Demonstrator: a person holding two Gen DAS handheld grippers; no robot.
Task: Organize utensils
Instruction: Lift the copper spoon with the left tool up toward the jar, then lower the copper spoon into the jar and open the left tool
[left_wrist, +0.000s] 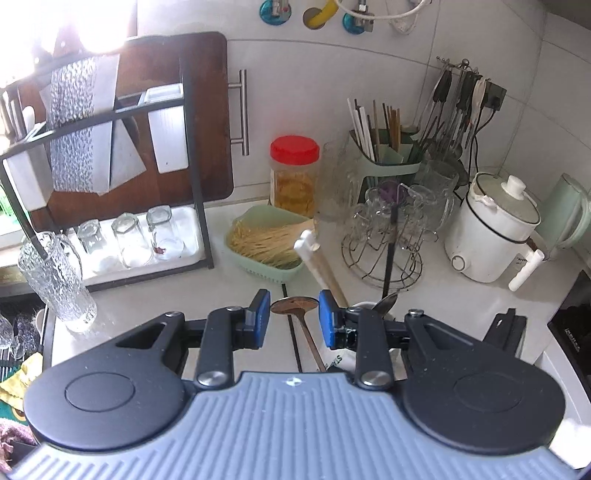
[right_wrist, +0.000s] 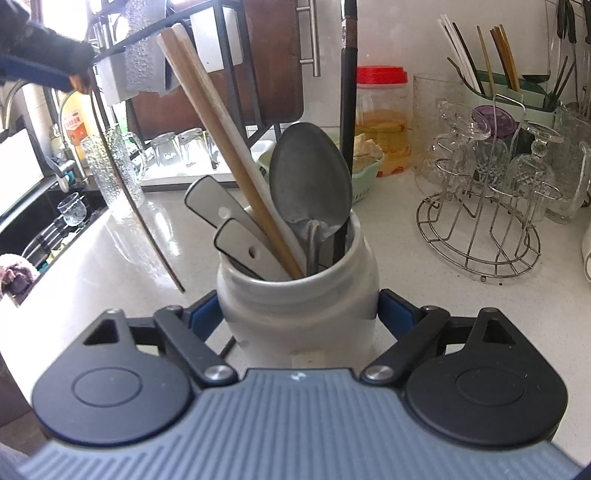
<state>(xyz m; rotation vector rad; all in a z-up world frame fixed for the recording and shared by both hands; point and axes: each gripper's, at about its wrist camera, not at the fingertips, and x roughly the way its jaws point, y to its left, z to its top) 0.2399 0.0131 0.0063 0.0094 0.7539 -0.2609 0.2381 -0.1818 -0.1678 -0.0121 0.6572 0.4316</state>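
Left wrist view. My left tool (left_wrist: 291, 317) hangs above the white table (left_wrist: 155, 302), pointing down and forward. A brown spoon (left_wrist: 294, 307) sits between its blue pads (left_wrist: 261, 318), bowl up at pad level, its thin handle dropping below. The bowl seems to fill the gap, yet I cannot tell whether both pads press on it. Just right of the right pad, the rim of the white jar (left_wrist: 364, 305) shows, with a grey spoon tip and a pale stick (left_wrist: 320, 263) leaning out of it. Farther back: a green basket of thin sticks (left_wrist: 264, 242), a red-lidded jar (left_wrist: 294, 175), a green chopstick caddy (left_wrist: 388, 162), a wire glass rack (left_wrist: 384, 240), and a white cooker (left_wrist: 495, 229). Left, a black frame rack (left_wrist: 110, 147) with upturned glasses under it, and a tall ribbed glass (left_wrist: 55, 277).

Right wrist view. My right tool (right_wrist: 299, 314) pinches the white jar (right_wrist: 299, 302), one blue pad on each flank, spread wide around its body. The jar stands upright on the table (right_wrist: 424, 295). Inside it: a large grey spoon (right_wrist: 309, 177) bowl up, two long sticks (right_wrist: 207, 122), one wooden, one white, leaning left, two flat white handles (right_wrist: 236, 236), and a dark rod (right_wrist: 347, 122) that stands nearly vertical. At upper left, my left tool (right_wrist: 55, 74) shows blurred, a thin brown handle (right_wrist: 144, 221) slanting down from it toward the table beside the jar. The wire glass rack (right_wrist: 480, 221) stands to the right, apart from the jar.
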